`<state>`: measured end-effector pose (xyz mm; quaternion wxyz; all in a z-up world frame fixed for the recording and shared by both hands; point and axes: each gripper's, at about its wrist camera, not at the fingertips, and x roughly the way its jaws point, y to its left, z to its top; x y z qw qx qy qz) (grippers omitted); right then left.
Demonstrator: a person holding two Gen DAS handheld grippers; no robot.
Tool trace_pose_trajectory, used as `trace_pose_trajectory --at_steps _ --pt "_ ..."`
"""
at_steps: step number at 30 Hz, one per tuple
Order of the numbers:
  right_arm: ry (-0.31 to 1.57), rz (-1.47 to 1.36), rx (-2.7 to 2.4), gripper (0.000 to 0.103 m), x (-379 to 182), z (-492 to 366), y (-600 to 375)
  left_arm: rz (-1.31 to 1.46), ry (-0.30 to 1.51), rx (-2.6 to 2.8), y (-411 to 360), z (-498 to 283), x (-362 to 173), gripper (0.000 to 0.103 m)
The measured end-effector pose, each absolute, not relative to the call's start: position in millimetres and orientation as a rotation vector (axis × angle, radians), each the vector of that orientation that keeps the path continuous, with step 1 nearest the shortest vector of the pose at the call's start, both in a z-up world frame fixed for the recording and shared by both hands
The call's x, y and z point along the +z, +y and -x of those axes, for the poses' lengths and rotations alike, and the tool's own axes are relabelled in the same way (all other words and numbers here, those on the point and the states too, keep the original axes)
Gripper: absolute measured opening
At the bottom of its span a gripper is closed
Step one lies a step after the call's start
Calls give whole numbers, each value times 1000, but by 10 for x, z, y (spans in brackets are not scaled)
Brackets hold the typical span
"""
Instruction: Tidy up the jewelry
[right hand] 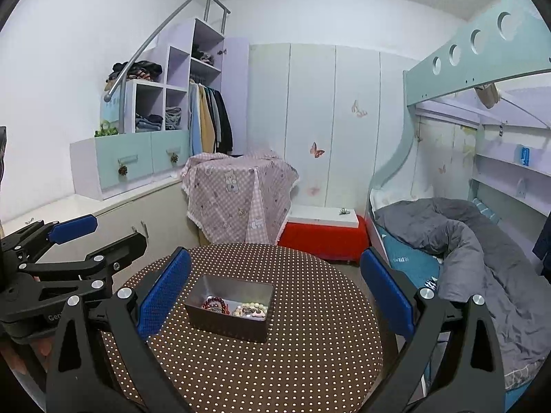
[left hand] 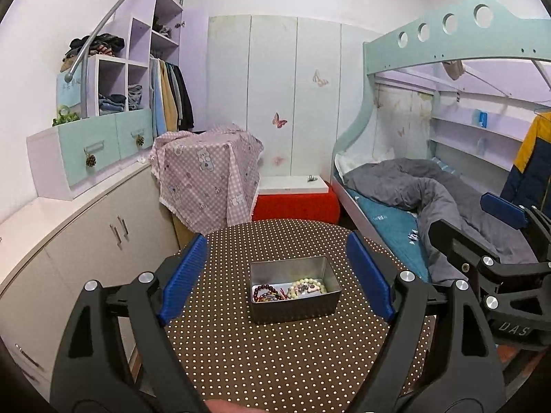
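You've got both grippers hanging above the near edge of the round table with the brown, white-dotted cloth (left hand: 275, 351), and neither is carrying anything: the left gripper (left hand: 275, 277) has its blue pads spread wide, and the right gripper (right hand: 275, 296) stands just as wide and empty. Dead centre on the table sits the small rectangular grey metal tin (left hand: 294, 289), lid off. Inside, a dark red beaded bracelet (right hand: 216, 304) lies toward the left end, and a pale cream beaded bracelet (right hand: 253, 309) beside it toward the right. Those strands look light, floppy and rounded, so they'll likely slide off your pads; pinch across a strand, not along it. The tin looks stiff and thin-walled, likely light enough to skid on the cloth, so take it by a long wall if you must steady it. The tabletop around it is bare; the tin's walls crowd your fingers, and the grey quilt on the bed (right hand: 475, 241) lies just off the right edge.
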<state>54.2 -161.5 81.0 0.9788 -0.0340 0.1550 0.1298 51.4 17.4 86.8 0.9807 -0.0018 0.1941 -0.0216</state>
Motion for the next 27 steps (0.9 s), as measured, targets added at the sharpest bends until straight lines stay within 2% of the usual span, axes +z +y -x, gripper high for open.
trace_pose_trajectory --at_steps 27 --pt "317 79 245 95 784 -490 -1567 15 402 -47 198 -459 854 83"
